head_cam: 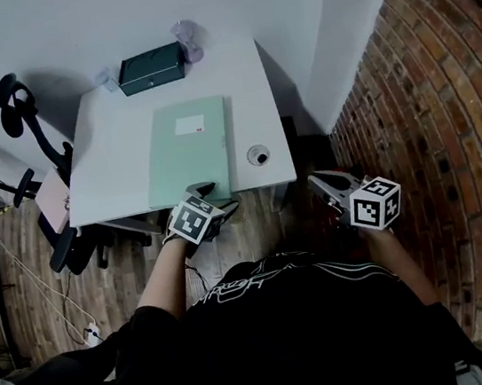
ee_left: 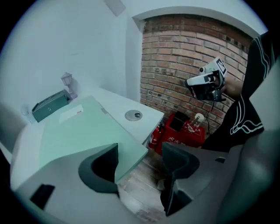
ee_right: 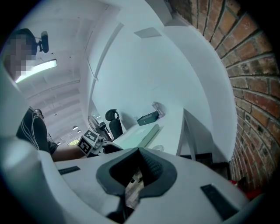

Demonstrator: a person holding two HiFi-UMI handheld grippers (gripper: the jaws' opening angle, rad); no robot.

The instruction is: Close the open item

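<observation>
A pale green folder lies flat and closed on the white table, with a white label near its far end. My left gripper hovers at the folder's near edge with its jaws wide open. In the left gripper view the folder's near corner pokes into the gap beside the left pad, and neither pad presses on it. My right gripper is held off the table's right side, over the floor, jaws shut and empty. From the right gripper view the folder shows far off, beyond that gripper.
A dark green box and a small clear object stand at the table's far edge. A round cable grommet sits right of the folder. A brick wall runs on the right, an office chair on the left. A red case sits on the floor.
</observation>
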